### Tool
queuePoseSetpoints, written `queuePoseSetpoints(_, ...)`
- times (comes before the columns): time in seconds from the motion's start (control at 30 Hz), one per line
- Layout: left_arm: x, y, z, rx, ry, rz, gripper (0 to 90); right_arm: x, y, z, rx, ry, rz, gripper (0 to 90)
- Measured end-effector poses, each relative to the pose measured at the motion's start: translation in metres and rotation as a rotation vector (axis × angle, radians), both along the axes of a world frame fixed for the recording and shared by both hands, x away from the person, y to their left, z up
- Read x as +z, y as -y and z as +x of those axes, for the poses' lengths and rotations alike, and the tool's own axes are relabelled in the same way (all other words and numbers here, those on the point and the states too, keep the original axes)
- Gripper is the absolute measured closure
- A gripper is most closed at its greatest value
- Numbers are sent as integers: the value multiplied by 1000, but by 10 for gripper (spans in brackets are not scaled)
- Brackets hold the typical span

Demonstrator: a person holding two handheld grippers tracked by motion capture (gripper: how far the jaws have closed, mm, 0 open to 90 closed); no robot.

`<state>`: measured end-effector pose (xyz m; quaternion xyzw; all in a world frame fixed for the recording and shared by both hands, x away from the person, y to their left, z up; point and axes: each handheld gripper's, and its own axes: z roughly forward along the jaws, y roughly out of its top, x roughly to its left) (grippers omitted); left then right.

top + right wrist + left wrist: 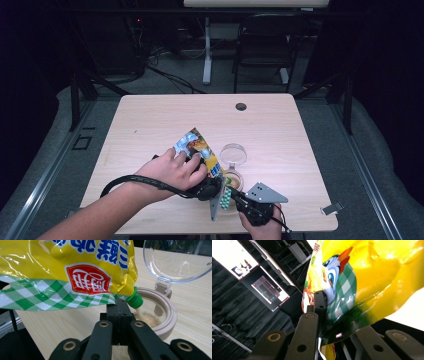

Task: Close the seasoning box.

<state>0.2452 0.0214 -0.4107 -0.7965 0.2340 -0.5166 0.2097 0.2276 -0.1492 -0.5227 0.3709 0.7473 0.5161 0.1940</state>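
You hold a yellow spouted seasoning pouch point(200, 150) tipped over a small round beige container point(233, 178) near the front edge of the wooden table point(150, 120). Your left gripper point(322, 307) pinches the pouch's upper body: in the left gripper view its jaws press into the glossy film by the cartoon bird and green check pattern. Your left hand point(172, 171) wraps around that gripper in the high view. Your right gripper point(120, 312) has its jaws pressed together on the pouch's lower edge, just beside the green spout point(135, 300). The spout points down into the container, touching or nearly touching its inner rim, and a layer of pale powder point(147, 318) lies inside. The container's clear hinged lid point(175, 260) stands open, tilted back on its hinge at the far side. Your right hand point(260, 225) sits at the table's front edge, with the grey plate point(265, 192) on top of its gripper.
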Motion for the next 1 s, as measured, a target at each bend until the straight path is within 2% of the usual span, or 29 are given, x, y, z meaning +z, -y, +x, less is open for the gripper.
queuePoseSetpoints(0.1,-1,-1,0,-7,6,-5,863,0,0,0,-1,1,-3,900)
queuePoseSetpoints(0.13,-2,-2,1,-5,-8,-33,863,0,0,0,-1,2,-5,900)
queuePoseSetpoints(0.53,-6,-7,2,14,-19,-39,864,0,0,0,-6,0,-23,900)
queuePoseSetpoints(0.57,-6,-7,2,17,-16,-28,864,0,-1,0,-3,1,-24,900)
queuePoseSetpoints(1.0,-8,-15,5,49,-48,-76,865,2,0,1,-12,21,-17,900)
